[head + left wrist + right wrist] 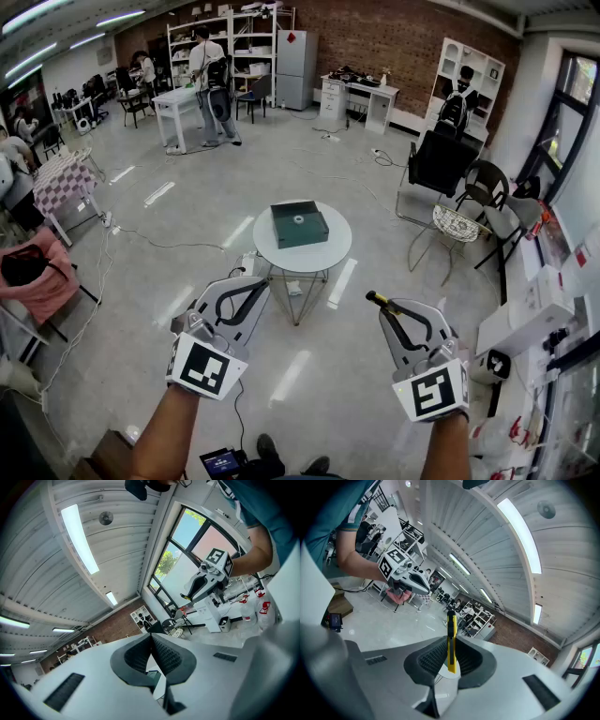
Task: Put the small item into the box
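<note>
A dark green box (299,224) lies closed on a small round white table (313,256) ahead of me. My right gripper (384,305) is held low and short of the table, shut on a yellow and black utility knife (376,299). In the right gripper view the knife (451,644) stands upright between the pads, its black tip sticking out past them. My left gripper (251,284) is also short of the table, at its left. Its jaws (151,638) are pressed together with nothing between them.
A black chair (439,161) and a round wire stool (459,225) stand right of the table. White cartons (525,314) line the right wall. A pink-covered stand (42,281) is at the left. A cable (159,242) runs across the floor. People stand far back.
</note>
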`<state>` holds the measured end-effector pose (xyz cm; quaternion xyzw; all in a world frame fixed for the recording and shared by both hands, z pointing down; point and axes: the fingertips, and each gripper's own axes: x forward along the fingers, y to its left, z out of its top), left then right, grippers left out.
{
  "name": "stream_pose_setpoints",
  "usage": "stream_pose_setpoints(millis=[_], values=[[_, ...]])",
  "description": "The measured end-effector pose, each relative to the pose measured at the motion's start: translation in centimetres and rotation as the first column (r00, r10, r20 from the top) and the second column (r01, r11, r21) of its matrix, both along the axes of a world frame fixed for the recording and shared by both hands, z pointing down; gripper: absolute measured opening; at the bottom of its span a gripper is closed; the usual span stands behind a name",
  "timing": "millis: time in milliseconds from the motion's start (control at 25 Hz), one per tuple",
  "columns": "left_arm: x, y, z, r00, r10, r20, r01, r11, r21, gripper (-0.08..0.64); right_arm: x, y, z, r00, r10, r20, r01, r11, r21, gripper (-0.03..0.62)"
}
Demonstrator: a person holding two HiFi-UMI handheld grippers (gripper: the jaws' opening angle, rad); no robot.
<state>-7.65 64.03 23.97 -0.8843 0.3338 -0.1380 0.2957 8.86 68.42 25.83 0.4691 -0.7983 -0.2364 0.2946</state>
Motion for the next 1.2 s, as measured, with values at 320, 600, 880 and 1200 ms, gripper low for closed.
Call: stream_pose_setpoints(millis=[320,600,880,1200], values=[[0.5,-1.2,1.8,1.0,-0.001,-0.013,0.001,1.0,-0.022,0.018,0.5,-1.1,1.6,1.0,-0.007,0.018,0.007,1.0,-0.008,0.072],[-0.8,-3.1,2.2,1.0,0.004,-0.013,-0.004,0.999,-0.031,0.018,-1.0,-2.9,1.7,0.998,-0.015,0.055,0.016,1.0,-0.02,0.072],[-2.0,-5.5,3.1,1.0,0.015,-0.003,-0.015,0.999,-0.033,0.018,-2.4,-5.5,2.4,0.998,-0.015,0.058,0.017,0.999,-0.031,0.072],[-8.1,-10.2,3.2,0.999,0.03,-0.022,-0.031,0.999,-0.042,0.018,-8.7,-10.3,2.5,0.999,-0.007,0.045,0.009,0.999,-0.045,0.072]])
